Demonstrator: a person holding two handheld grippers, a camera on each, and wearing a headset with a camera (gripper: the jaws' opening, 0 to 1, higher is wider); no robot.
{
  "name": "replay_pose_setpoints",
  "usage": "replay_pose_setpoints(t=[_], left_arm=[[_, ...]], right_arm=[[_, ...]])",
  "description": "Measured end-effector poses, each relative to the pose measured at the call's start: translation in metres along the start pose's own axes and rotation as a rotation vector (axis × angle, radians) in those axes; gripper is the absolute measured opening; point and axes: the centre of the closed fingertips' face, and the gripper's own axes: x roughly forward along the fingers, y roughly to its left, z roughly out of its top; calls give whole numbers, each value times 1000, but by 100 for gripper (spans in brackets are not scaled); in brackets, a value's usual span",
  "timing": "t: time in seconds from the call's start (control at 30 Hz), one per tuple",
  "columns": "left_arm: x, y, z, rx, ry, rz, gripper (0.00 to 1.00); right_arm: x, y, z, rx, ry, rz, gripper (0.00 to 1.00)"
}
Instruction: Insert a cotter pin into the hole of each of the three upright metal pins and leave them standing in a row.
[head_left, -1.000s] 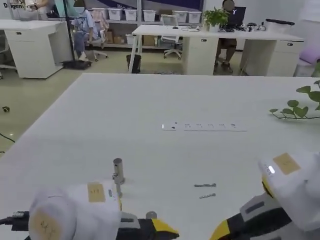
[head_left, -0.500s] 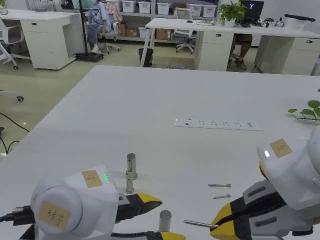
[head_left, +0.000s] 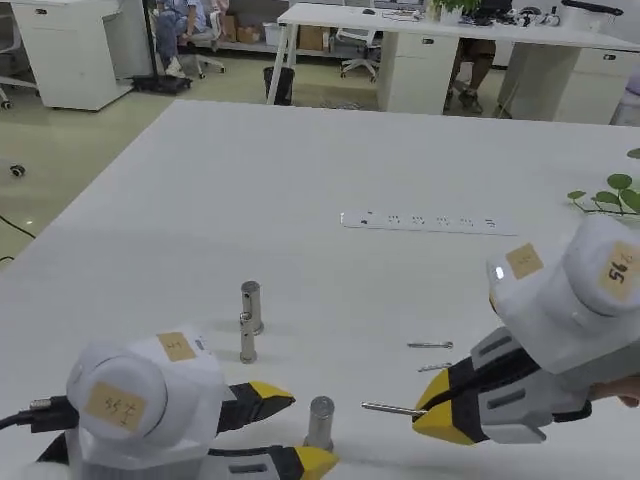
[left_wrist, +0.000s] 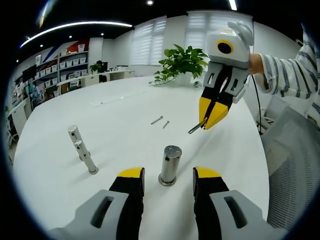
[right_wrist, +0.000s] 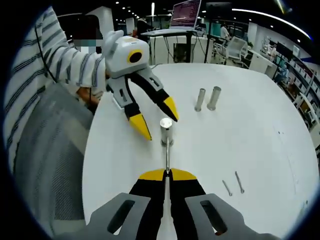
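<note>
You are working on the nearest metal pin (head_left: 320, 420), standing upright on the table (head_left: 350, 180) between your left gripper's (head_left: 308, 430) spread jaws, and aiming a cotter pin (head_left: 385, 408), pinched in your right gripper (head_left: 425, 412), which next needs levelling with the pin's hole.

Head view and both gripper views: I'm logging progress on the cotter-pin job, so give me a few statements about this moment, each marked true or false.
The right hand-held gripper is shut on a thin silver metal cotter pin. True.
The left hand-held gripper clamps the nearest upright grey metal pin. False: its jaws stand open either side, not touching it.
Two more thin cotter pins lie loose on the white table. True.
The held cotter pin is through the nearest pin's hole. False: its tip is short of the pin.
The two farther grey metal pins lie toppled. False: both stand upright.
</note>
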Motion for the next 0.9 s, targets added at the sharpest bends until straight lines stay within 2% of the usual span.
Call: replay_pose_setpoints(t=[0.27,0.4,0.5,0.73,0.9], left_arm=[[10,3,-11,-16,22,-6,34],[13,2,-12,-21,23,-15,30],[15,0,-13,-33,30,-38,24],[18,-2,-12,-11,34,-46,17],[19,2,-11,-4,36,-38,13]], right_arm=[[5,-3,-1,3,11,-1,3],[8,-2,0,-2,13,3,3],[11,-1,-1,-6,23,10,3],[16,-2,-1,-18,37,15,3],[18,-2,1,-20,36,17,3]])
